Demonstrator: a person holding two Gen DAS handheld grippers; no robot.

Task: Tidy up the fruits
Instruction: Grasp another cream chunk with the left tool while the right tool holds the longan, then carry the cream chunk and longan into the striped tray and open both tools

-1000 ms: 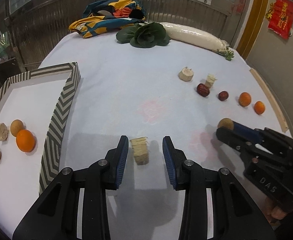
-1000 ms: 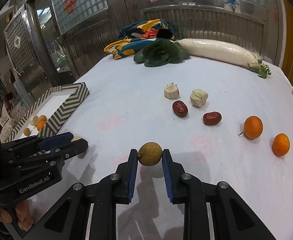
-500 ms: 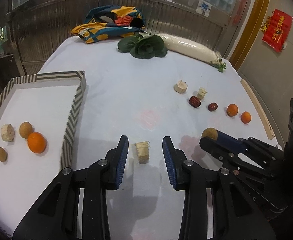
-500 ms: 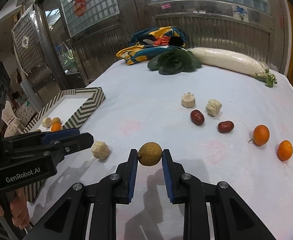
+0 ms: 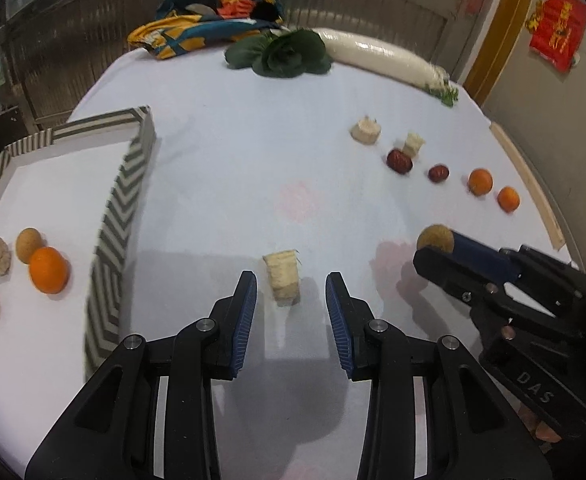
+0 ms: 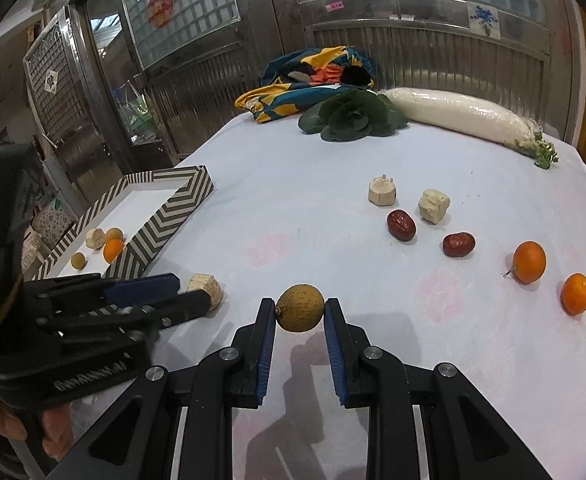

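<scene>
My left gripper hangs low over the white table, open, with a pale cut chunk lying between its fingertips and a gap on each side. The right wrist view shows that gripper from the side, by the same chunk. My right gripper is shut on a small round brown fruit, held just above the table. That gripper and its fruit also show at the right of the left wrist view. A zigzag-rimmed tray on the left holds an orange, two brown fruits and a pale chunk.
On the right of the table lie two pale chunks, two red dates and two oranges. At the far edge are a leafy green, a long white radish and a patterned cloth. A hand grips the left tool.
The left gripper drew back from the pale chunk half a second ago and has come back down close around it. The right gripper keeps its hold on the brown fruit and has barely moved.
</scene>
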